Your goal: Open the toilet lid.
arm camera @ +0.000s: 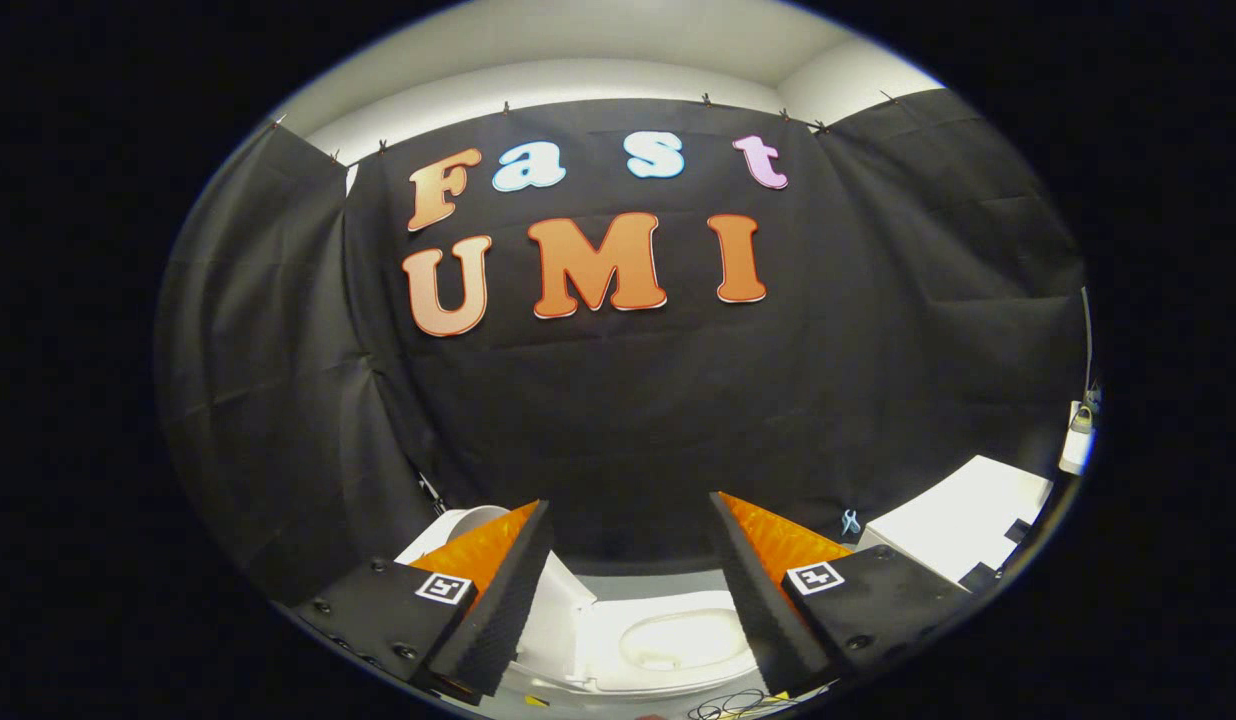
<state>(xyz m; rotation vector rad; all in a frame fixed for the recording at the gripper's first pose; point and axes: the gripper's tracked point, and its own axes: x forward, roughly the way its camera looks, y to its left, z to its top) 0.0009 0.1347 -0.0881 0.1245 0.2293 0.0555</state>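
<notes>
A white toilet point(618, 650) sits low down, beyond and beneath my fingers, well apart from them. Between the fingers I see its oval bowl opening point(683, 640). A white panel that looks like the lid point(556, 605) stands tilted up beside the left finger, partly hidden behind it, with a rounded white part point(463, 522) further left. My gripper point(630, 502) is open, its jaws wide apart and nothing held between them. It hangs above the toilet and touches nothing.
A white box-like surface point(963, 520) stands to the right of the toilet, with a small blue clip point(850, 522) on the cloth beside it. A white device point(1078, 440) hangs at the far right. Thin cables point(738, 705) lie on the floor by the toilet's near side. Black cloth walls enclose the booth.
</notes>
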